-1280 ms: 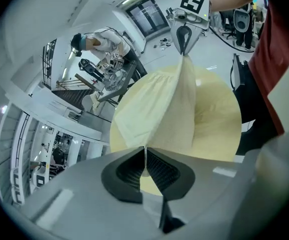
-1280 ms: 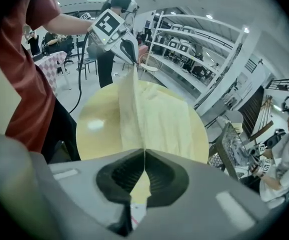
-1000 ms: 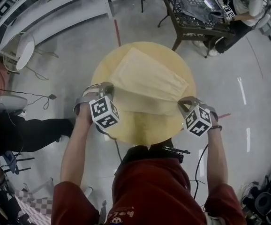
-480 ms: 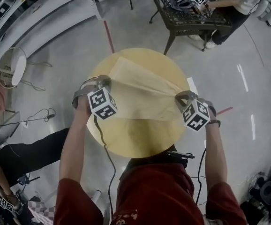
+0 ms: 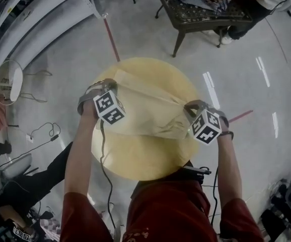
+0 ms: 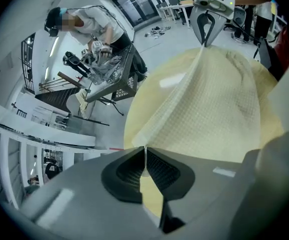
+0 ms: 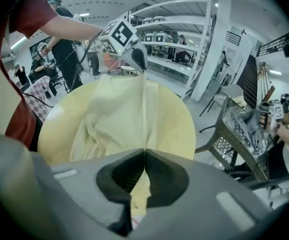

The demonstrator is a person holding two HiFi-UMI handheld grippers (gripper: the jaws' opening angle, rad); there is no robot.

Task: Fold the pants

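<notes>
Pale yellow pants [image 5: 150, 112] lie partly folded on a round yellow table [image 5: 140, 158]. My left gripper [image 5: 108, 84] is shut on one end of a cloth edge at the table's far left. My right gripper [image 5: 188, 107] is shut on the other end at the right. The edge runs taut between them, and slack cloth bunches on the near side. In the left gripper view the jaws [image 6: 144, 151] pinch the thin edge, with the right gripper [image 6: 204, 26] across the pants [image 6: 209, 109]. The right gripper view shows its jaws [image 7: 144, 156] closed on the cloth [image 7: 114, 114], facing the left gripper [image 7: 134, 54].
A dark metal table [image 5: 201, 11] with a person working at it stands beyond the round table. White shelving [image 5: 24, 19] runs along the upper left. A red floor line [image 5: 110, 39] and cables [image 5: 45, 132] lie on the grey floor. My own legs are at the table's near edge.
Both grippers have carried the held edge away from me across the table and lower. The flat pants are now pulled taut between them, with a bunched fold on the near side.
</notes>
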